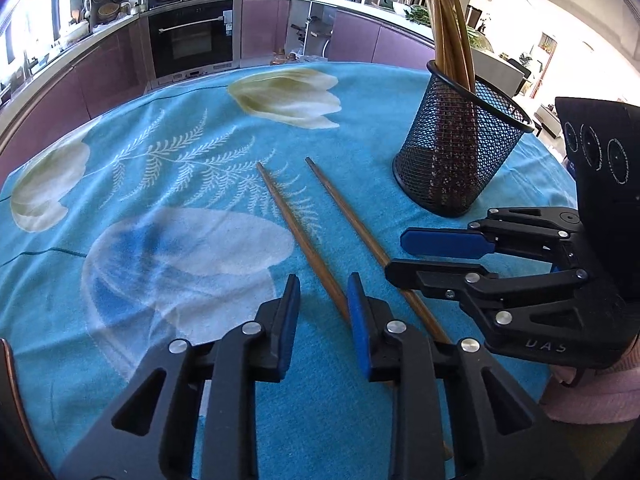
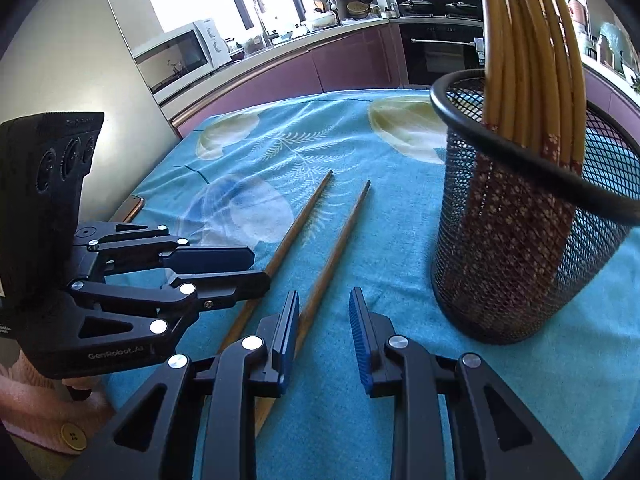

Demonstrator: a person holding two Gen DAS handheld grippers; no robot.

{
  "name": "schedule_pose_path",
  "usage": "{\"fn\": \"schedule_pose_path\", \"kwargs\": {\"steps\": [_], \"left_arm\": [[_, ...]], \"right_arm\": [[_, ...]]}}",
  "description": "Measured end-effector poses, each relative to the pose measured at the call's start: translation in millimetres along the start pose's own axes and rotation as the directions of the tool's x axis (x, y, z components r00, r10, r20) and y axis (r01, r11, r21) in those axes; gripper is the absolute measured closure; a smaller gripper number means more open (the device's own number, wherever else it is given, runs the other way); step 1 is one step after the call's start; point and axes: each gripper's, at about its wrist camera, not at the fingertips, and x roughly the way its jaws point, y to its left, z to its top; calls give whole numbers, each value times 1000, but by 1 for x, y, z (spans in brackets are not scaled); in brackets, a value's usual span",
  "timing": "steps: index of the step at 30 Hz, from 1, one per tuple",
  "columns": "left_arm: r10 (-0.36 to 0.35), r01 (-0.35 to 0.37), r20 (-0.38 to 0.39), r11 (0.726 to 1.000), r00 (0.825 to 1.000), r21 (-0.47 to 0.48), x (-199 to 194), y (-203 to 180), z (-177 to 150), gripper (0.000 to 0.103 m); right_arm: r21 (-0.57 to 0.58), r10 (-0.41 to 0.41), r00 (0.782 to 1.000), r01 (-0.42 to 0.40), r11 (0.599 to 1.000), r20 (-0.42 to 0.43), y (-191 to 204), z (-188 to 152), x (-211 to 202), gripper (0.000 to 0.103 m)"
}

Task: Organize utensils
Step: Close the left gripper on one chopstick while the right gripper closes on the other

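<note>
Two dark wooden chopsticks lie side by side on the blue cloth. The left chopstick (image 1: 296,232) (image 2: 296,220) runs in between the fingers of my left gripper (image 1: 324,292) (image 2: 260,268), close to its right pad; the pads do not press it. The right chopstick (image 1: 348,216) (image 2: 344,236) passes beside the left finger of my right gripper (image 2: 324,304) (image 1: 398,256), whose jaws stand apart with only cloth between them. A black mesh holder (image 1: 460,152) (image 2: 520,240) stands upright at the right with several yellow bamboo chopsticks (image 1: 448,20) (image 2: 520,60) in it.
A blue flowered tablecloth (image 1: 160,280) covers the round table. A phone (image 2: 132,208) lies at the table's left edge. A pink sleeve (image 1: 592,392) (image 2: 40,400) shows behind each gripper. Kitchen cabinets and an oven (image 1: 192,40) stand beyond the table.
</note>
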Motion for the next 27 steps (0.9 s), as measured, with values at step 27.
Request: {"fn": "schedule_pose_path", "kwargs": {"steps": [27], "left_arm": [[32, -32, -1, 995, 999, -93, 8, 10, 11, 92]], "right_arm": [[107, -23, 999, 19, 994, 39, -12, 10, 0, 100]]}}
